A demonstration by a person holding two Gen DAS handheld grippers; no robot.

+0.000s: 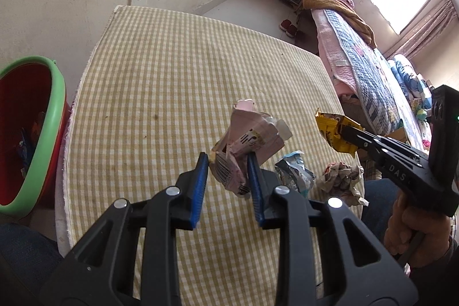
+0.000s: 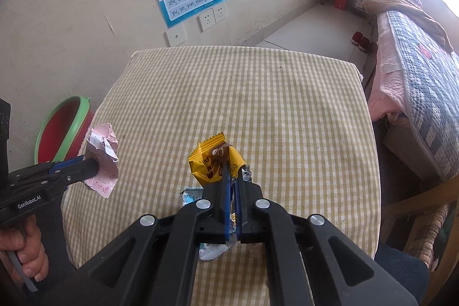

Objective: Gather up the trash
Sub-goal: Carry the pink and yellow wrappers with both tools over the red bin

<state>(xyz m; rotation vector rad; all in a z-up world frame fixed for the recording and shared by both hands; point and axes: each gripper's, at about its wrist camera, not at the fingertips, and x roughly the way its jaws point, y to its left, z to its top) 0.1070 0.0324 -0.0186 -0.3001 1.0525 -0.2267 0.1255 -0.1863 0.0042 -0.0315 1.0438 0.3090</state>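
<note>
Your left gripper (image 1: 228, 162) has its jaws clamped on a crumpled pink carton (image 1: 246, 145), lifted clear of the counter (image 1: 172, 76), while your right gripper (image 2: 233, 177) has its jaws pinched nearly together on a yellow snack wrapper (image 2: 212, 162), also raised. Neither piece is yet in the red bin with the green rim (image 1: 43, 119) beside the counter's left edge, and a blue-and-silver wrapper (image 1: 292, 174) and a ball of crumpled paper (image 1: 341, 177) remain on the cloth, so the task appears roughly midway. The bin's contents are cut off and dim, and in the right wrist view the gripper body hides most of the remaining litter.
</note>
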